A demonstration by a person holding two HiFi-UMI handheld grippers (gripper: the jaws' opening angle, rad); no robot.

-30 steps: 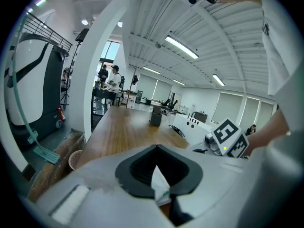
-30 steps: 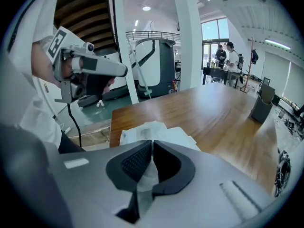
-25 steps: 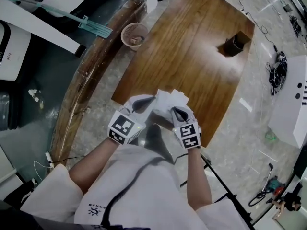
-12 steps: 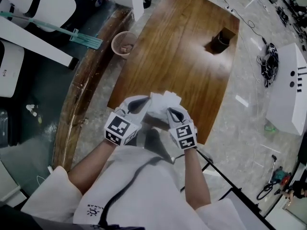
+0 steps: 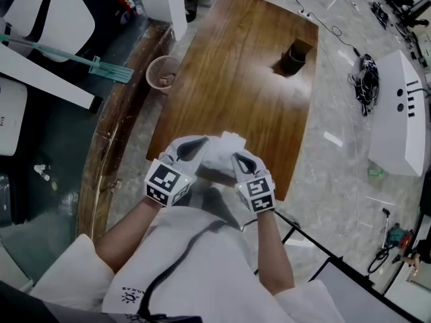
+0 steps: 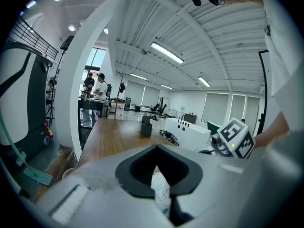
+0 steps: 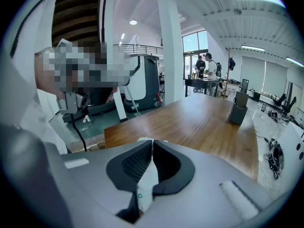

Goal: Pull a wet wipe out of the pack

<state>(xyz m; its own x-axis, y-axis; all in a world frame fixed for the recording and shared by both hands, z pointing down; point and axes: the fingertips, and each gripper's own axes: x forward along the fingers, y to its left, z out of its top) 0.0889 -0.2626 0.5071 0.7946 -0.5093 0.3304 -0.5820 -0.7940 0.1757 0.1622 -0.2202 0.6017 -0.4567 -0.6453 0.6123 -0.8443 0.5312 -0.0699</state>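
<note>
A white wet wipe pack (image 5: 225, 145) hangs in the air above the near end of the wooden table (image 5: 249, 79), pinched from both sides. My left gripper (image 5: 204, 147) is shut on its left part; in the left gripper view the printed white pack (image 6: 162, 192) sits between the black pads (image 6: 135, 167). My right gripper (image 5: 236, 157) is shut on the pack's right side, where a thin white fold (image 7: 146, 184) with a small green mark runs between its pads (image 7: 135, 161). Whether that fold is a wipe or the pack's edge I cannot tell.
A black holder (image 5: 293, 58) stands at the table's far end. A small basket (image 5: 163, 73) and a teal mop (image 5: 101, 66) lie on the floor to the left. A white unit (image 5: 397, 113) and tangled cables (image 5: 366, 86) are at the right.
Both grippers have lifted a little with the white pack still between them. Neither grip has changed.
</note>
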